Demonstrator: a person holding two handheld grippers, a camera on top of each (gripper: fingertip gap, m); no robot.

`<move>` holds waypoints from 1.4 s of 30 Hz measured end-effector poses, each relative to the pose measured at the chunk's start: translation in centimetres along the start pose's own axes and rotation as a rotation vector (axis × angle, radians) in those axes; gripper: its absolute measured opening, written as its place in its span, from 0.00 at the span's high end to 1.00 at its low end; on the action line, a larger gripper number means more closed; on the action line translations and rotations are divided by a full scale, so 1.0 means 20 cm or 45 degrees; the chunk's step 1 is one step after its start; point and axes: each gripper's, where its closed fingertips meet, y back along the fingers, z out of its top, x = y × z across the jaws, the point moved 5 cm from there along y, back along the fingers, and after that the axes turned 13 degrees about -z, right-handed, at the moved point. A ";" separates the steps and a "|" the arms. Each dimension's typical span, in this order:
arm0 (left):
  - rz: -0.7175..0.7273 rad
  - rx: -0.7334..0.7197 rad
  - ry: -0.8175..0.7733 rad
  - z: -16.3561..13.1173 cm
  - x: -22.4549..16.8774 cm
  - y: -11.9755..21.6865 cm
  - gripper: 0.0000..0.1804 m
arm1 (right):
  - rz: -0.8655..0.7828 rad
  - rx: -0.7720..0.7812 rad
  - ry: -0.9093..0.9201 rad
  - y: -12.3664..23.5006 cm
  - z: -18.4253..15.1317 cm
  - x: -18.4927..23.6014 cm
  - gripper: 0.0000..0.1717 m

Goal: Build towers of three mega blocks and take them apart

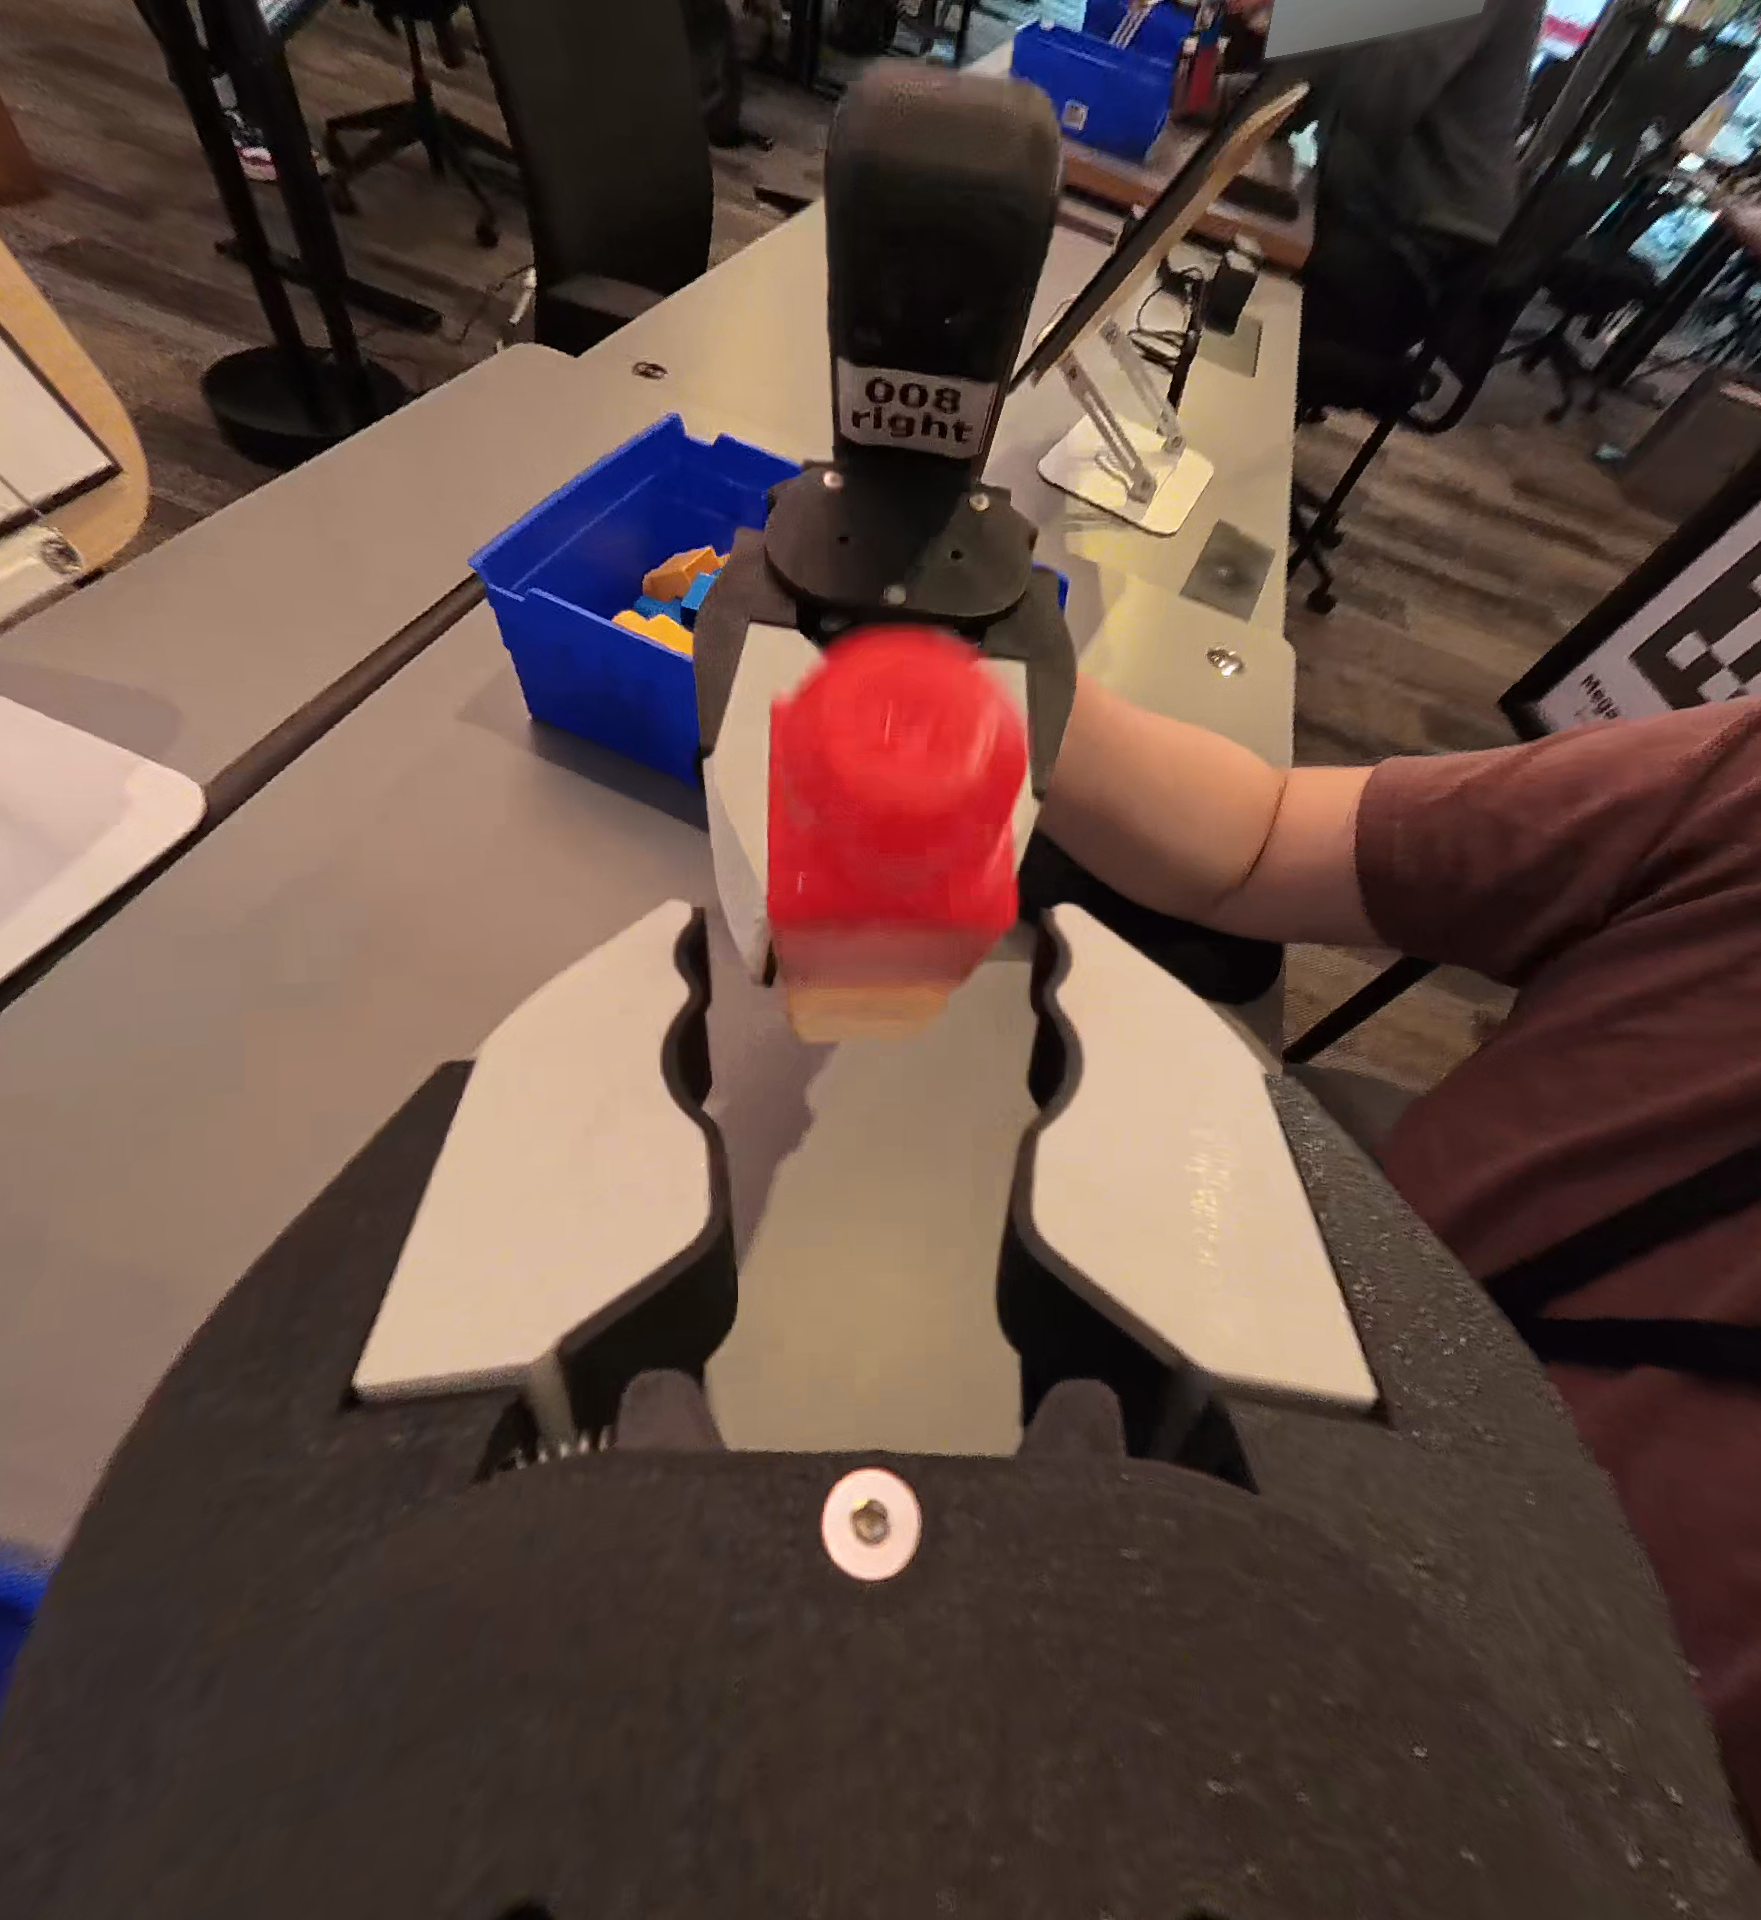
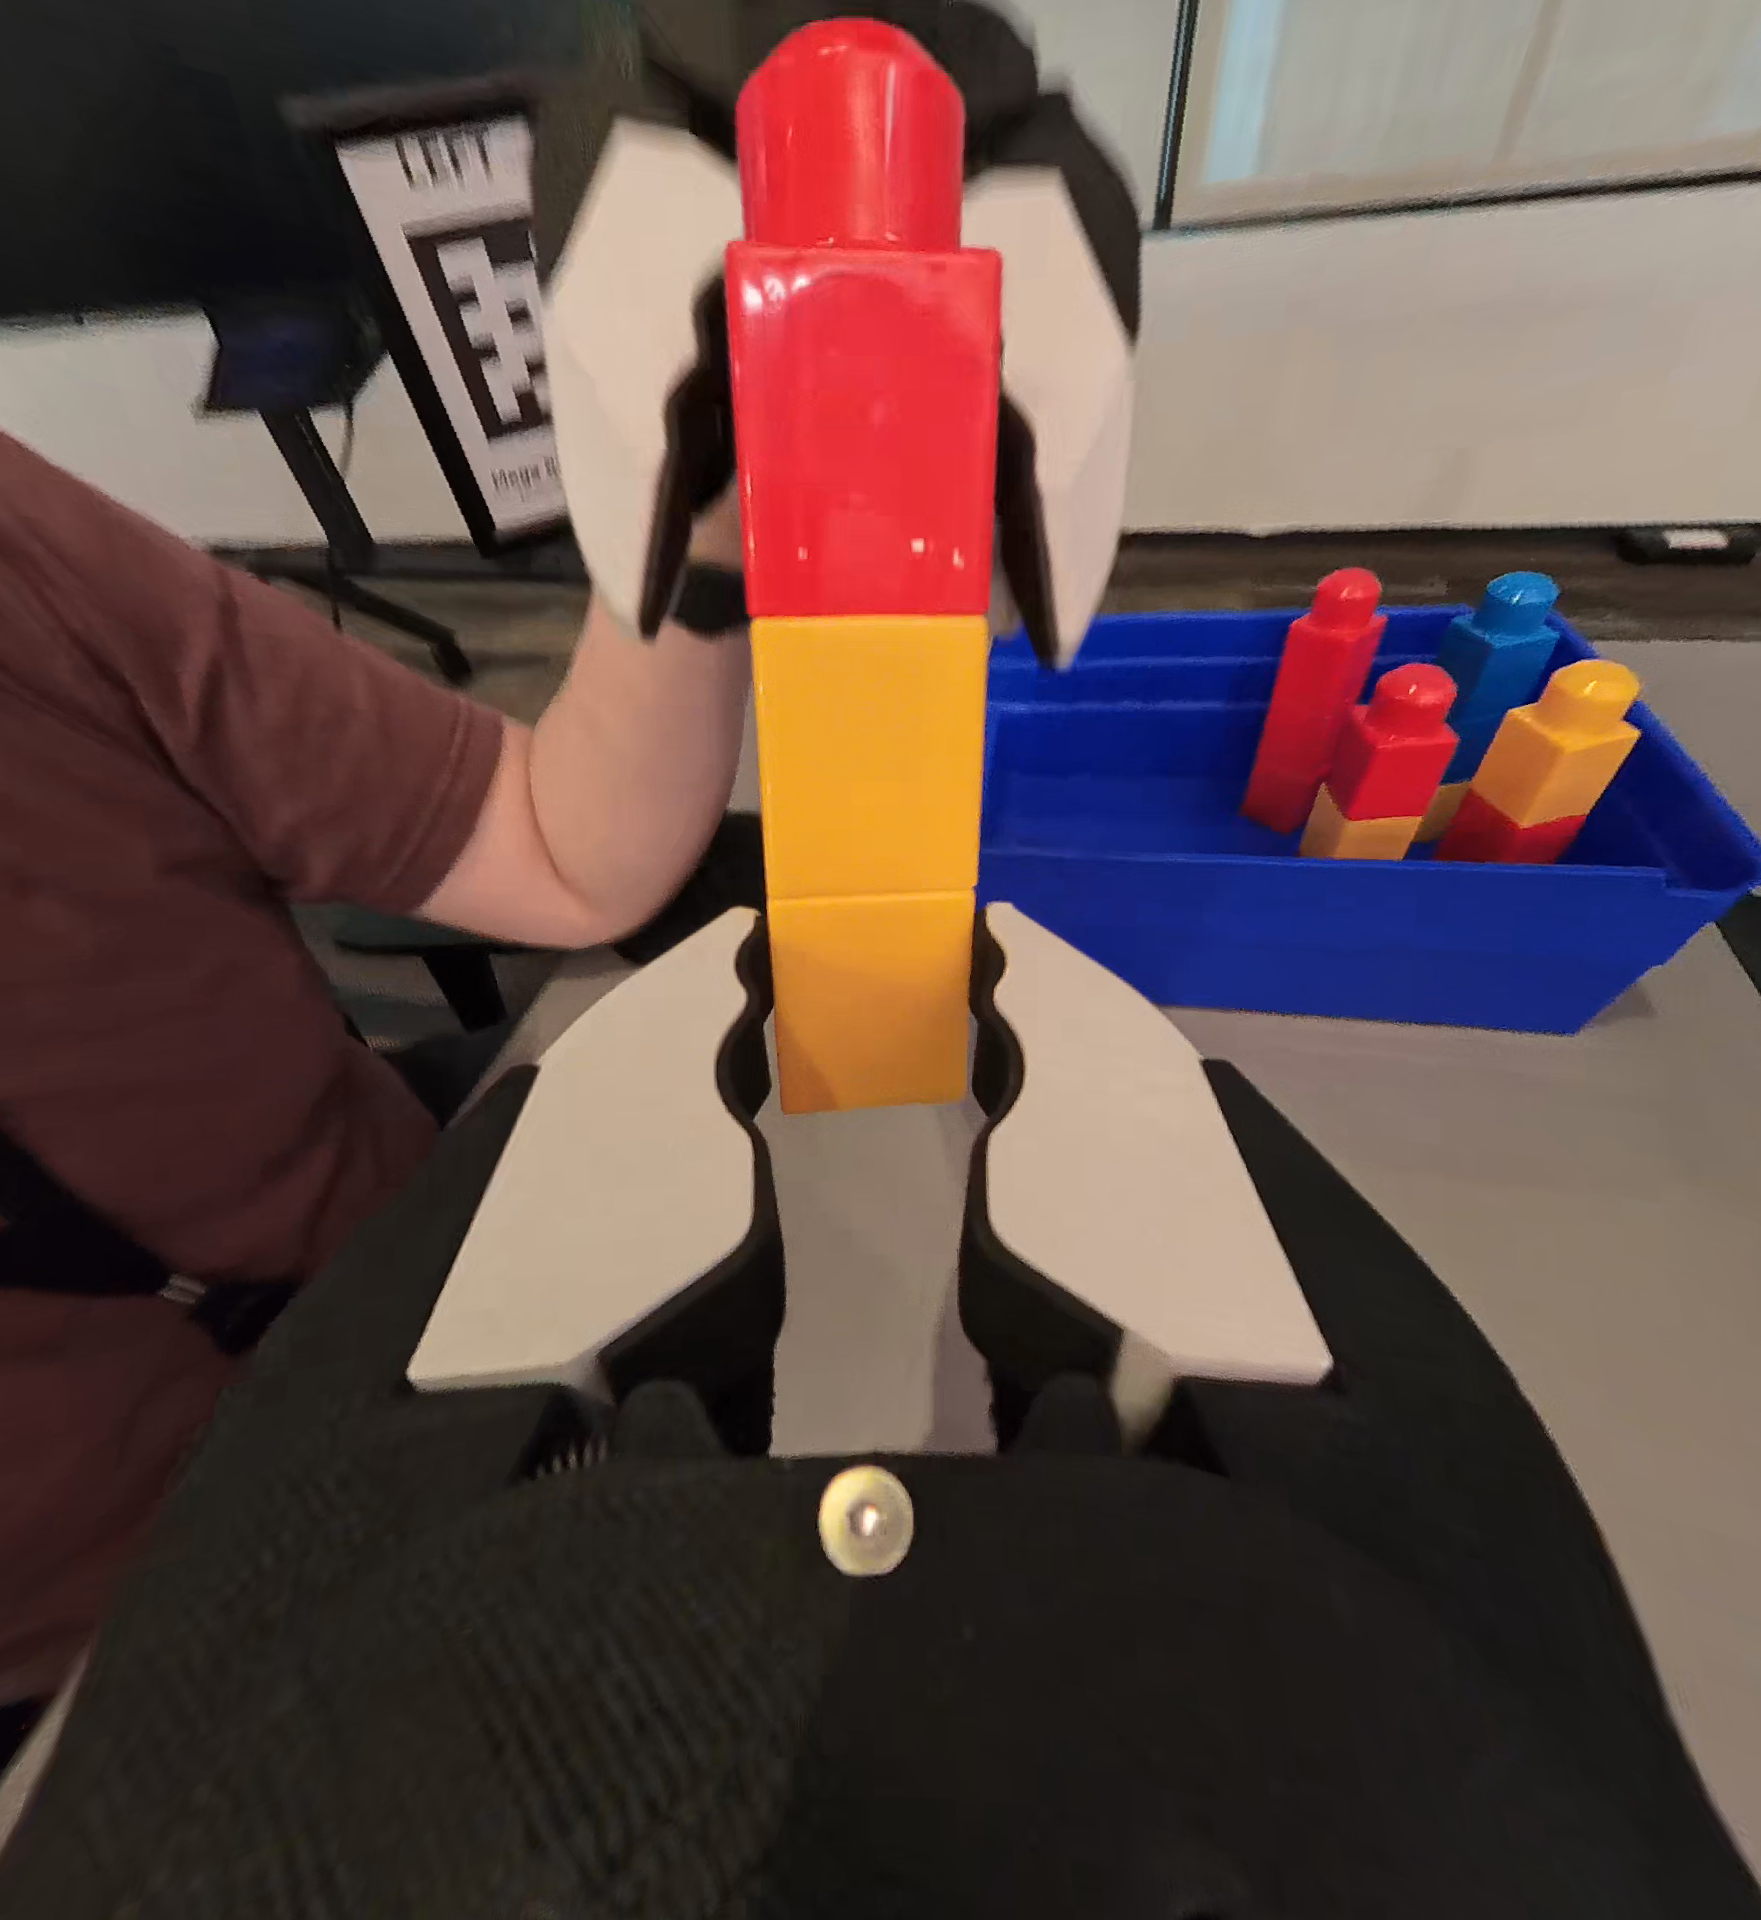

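Two blue bins on a grey table (image 2: 1478,1195): one bin (image 2: 1375,935) in the right wrist view, holding several short towers of red, yellow and blue blocks (image 2: 1427,758) standing upright at its far end; another bin (image 1: 585,623) in the left wrist view, behind the right gripper, with loose orange, yellow and blue blocks (image 1: 673,597) inside. Between both grippers, held up off the table, a tower of three blocks (image 2: 865,623): red block (image 2: 860,416) with its round stud at the far end, yellow block (image 2: 868,753) in the middle, second yellow block (image 2: 868,1003) nearest the right wrist camera. Right gripper (image 2: 868,997) clamped on that nearest yellow block, both dark pads pressed against its sides. Left gripper (image 1: 871,997) spread apart around the red end, fingers (image 2: 1063,416) flanking the red block with a visible gap on each side, not gripping. In the left wrist view, red block (image 1: 891,790) blurred, stud toward the camera. Maroon sleeve (image 1: 1582,831) and bare forearm at the edge.
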 end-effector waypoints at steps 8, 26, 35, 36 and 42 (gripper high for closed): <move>-0.086 -0.173 0.042 0.05 0.17 -0.17 0.80 | -0.132 -0.041 -0.138 0.08 0.02 -0.12 0.79; -0.066 -0.186 0.048 0.04 0.23 -0.10 0.80 | -1.403 0.911 -0.611 1.33 -0.63 -0.64 0.78; -0.149 -0.017 0.137 -0.05 0.27 -0.31 0.80 | -1.315 0.256 -0.394 1.18 -0.25 -0.65 0.66; -0.159 -0.008 0.133 -0.05 0.26 -0.33 0.80 | -1.113 0.049 -0.320 1.05 -0.09 -0.56 0.65; -0.213 0.032 0.125 -0.07 0.23 -0.41 0.80 | -0.390 -0.127 -0.247 0.41 0.16 -0.19 0.61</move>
